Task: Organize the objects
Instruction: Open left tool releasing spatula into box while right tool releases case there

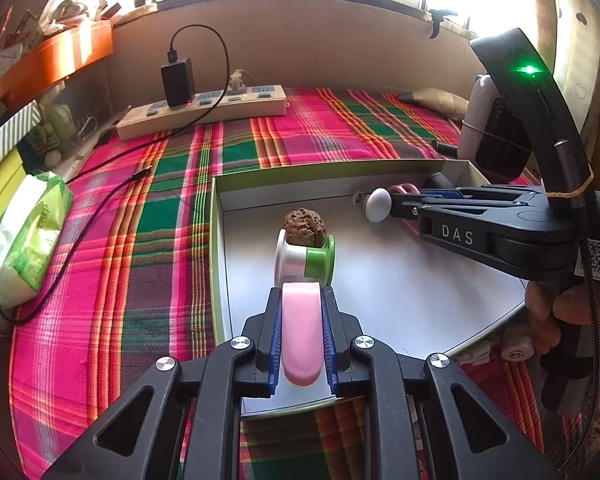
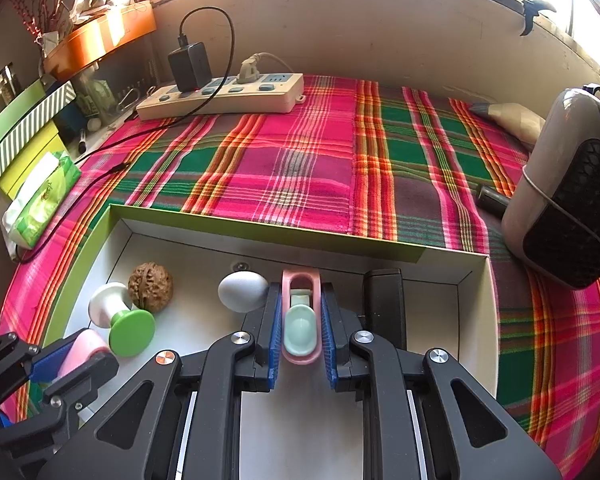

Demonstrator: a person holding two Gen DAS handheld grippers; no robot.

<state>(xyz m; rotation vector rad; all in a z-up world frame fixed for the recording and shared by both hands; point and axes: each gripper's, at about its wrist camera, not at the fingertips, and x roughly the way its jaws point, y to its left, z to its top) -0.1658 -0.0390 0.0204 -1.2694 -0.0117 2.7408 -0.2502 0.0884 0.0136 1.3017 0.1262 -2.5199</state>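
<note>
My left gripper [image 1: 302, 300] is shut on a pink block [image 1: 302, 336], held over the white inside of a green-edged box [image 1: 216, 240]. Just ahead of it lie a white-and-green spool [image 1: 306, 262] and a brown walnut [image 1: 305, 228]. My right gripper [image 2: 300, 300] is shut on a pink loop-shaped item with a pale green insert [image 2: 300, 320], also over the box [image 2: 112, 216]. A white egg-shaped object [image 2: 242, 291] lies left of its fingers, and a black block [image 2: 384, 300] lies to the right. The walnut [image 2: 151, 282], the spool [image 2: 120, 320] and the left gripper [image 2: 80, 354] show at the lower left there.
The box sits on a pink and green plaid cloth [image 2: 300, 160]. A power strip [image 2: 224, 96] with a black charger and cable lies at the back. A green tissue pack [image 1: 28, 236] and stacked boxes are at the left. A grey and black device [image 2: 568, 200] stands at the right.
</note>
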